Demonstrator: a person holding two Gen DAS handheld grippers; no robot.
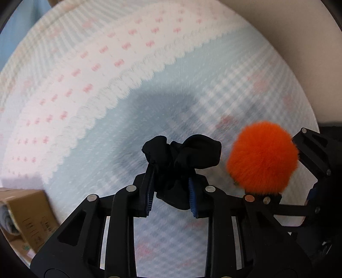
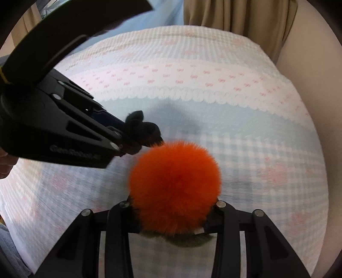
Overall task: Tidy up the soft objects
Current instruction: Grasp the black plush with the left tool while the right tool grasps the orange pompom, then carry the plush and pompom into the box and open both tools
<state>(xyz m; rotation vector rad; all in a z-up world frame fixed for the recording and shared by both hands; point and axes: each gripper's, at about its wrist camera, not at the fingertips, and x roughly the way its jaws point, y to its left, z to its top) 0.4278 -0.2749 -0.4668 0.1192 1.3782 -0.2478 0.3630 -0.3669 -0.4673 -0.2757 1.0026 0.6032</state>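
Observation:
A black scrunchie (image 1: pixel 188 154) of bunched cloth sits between the blue pads (image 1: pixel 192 192) of my left gripper (image 1: pixel 171 177), which is shut on it just above the bedspread (image 1: pixel 106 85). Right beside it, a fluffy orange pompom (image 2: pixel 175 184) fills the gap of my right gripper (image 2: pixel 171 216), which is shut on it. A bit of green fluff (image 2: pixel 192 239) shows under the pompom. In the right wrist view the left gripper (image 2: pixel 136 136) comes in from the left with the scrunchie (image 2: pixel 141 124) almost touching the pompom. In the left wrist view the pompom (image 1: pixel 263 158) hides the right gripper's fingertips.
The bed is covered by a pale blue and white checked bedspread (image 2: pixel 235 107) with pink bows and a scalloped band. An open cardboard box (image 1: pixel 27 213) stands by the bed at lower left. Beige curtains (image 2: pixel 235 17) hang beyond the far edge.

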